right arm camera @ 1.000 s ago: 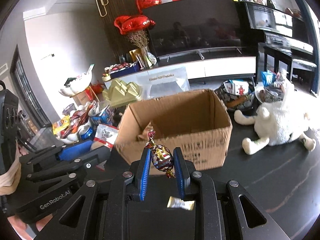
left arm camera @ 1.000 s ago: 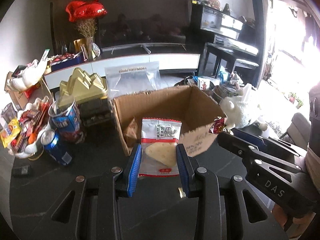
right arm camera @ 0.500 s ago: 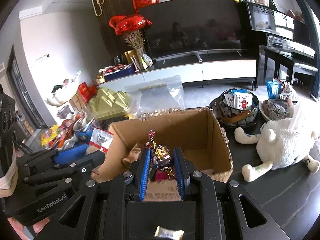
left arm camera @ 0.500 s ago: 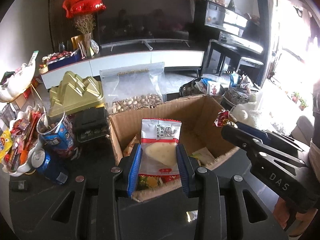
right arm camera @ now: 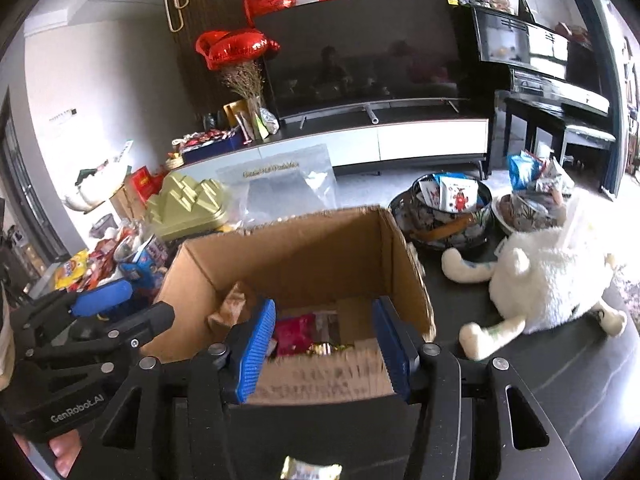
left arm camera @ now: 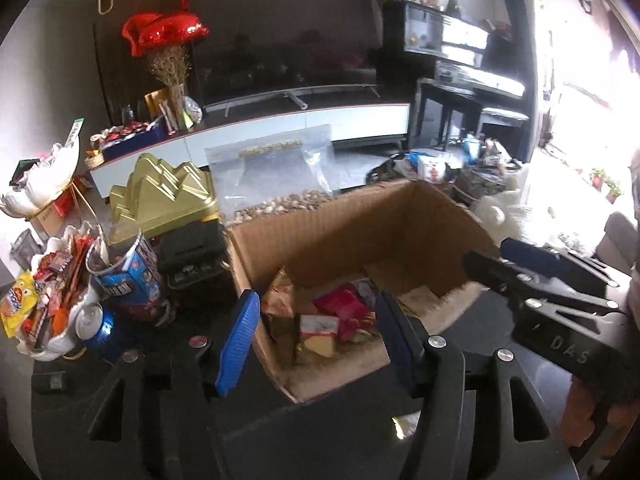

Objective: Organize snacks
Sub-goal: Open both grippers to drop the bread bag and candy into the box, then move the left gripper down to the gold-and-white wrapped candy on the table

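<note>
Dark glossy tabletop [right arm camera: 560, 368], living-room clutter behind it. Your left gripper [left arm camera: 316, 336] and right gripper [right arm camera: 324, 344] both hang over the near edge of the open brown cardboard box [left arm camera: 352, 236]. Both sets of jaws are opening, and nothing sits between the blue pads of either one.

Progress, as I read it: a fair batch is in, more is left.
- Inside the box, straight ahead of your left jaws: a white-and-red packet with a pale wedge inside [left arm camera: 320, 334], a crumpled red wrapper [left arm camera: 344, 312], and a tan packet [left arm camera: 278, 300] leaning on the wall on the left pad's side.
- Ahead of your right jaws: a gold-wrapped candy [right arm camera: 326, 348] lies blurred just past the near wall.
- Still outside, beyond your left pad: a white shell-shaped dish heaped with bright packets [left arm camera: 48, 308], a blue can [left arm camera: 98, 328], a blue-and-white torn-open carton [left arm camera: 128, 276].
- Beyond your right pad: a dark round bowl holding packets [right arm camera: 444, 216].
- Below your right jaws, near the camera: one more gold-wrapped sweet [right arm camera: 310, 470] on the table.

Box state: upright, flaps gone or folded, near rim ragged, floor only partly covered. Plenty of room.
</note>
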